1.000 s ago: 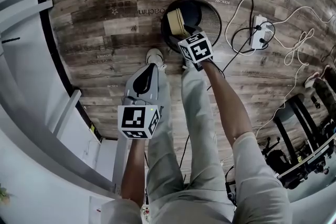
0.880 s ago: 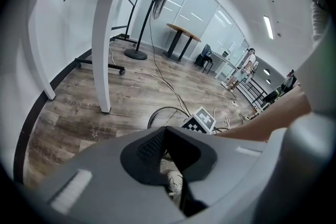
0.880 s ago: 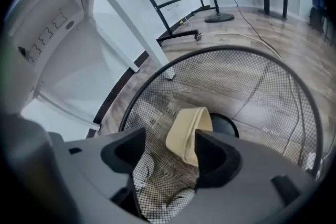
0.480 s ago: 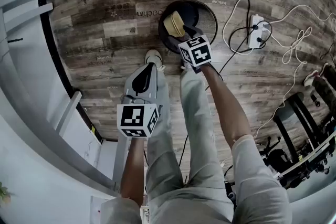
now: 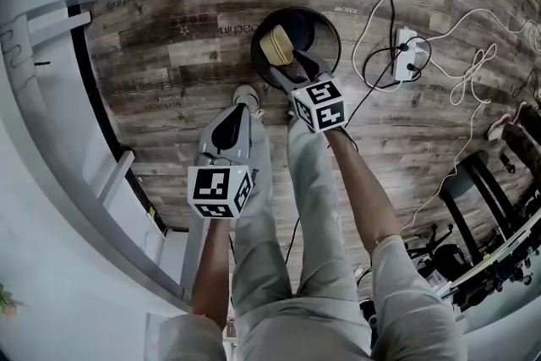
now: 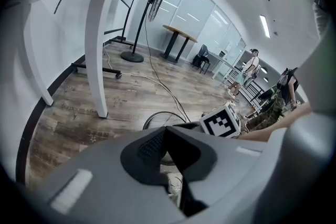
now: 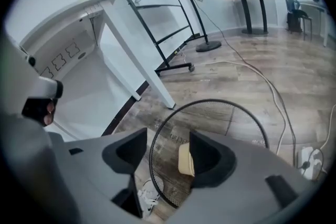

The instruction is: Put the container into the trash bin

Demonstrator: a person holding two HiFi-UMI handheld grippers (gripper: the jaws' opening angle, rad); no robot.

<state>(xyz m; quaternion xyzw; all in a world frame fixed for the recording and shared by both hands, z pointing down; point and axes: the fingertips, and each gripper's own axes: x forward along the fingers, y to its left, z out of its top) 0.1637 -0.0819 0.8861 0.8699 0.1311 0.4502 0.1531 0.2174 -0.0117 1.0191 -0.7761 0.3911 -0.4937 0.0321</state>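
A plank wood floor [image 5: 169, 55] spreads under the person, with a white table [image 5: 51, 97] curving along their left side. On the floor just ahead of their feet stands a round black wire trash bin [image 5: 323, 31], open at the top. The right gripper [image 5: 294, 63] hangs over the near rim of the bin; seen along its own length, the right gripper [image 7: 167, 139] has its jaws spread wide apart with nothing between them, only the mesh of the bin below. The left gripper [image 5: 243, 107] is held lower and nearer the body, over the left leg, well apart from the bin; its own view shows the left gripper [image 6: 165, 131] with the jaw tips pressed together and nothing caught in them. Inside the bin lies the pale tan container [image 5: 275, 44], resting against the mesh on the side nearest the table, clear of both grippers. A white shoe [image 5: 246, 93] sits just beside the bin, and a white power strip [image 5: 407, 51] with loose cords lies near its far side.
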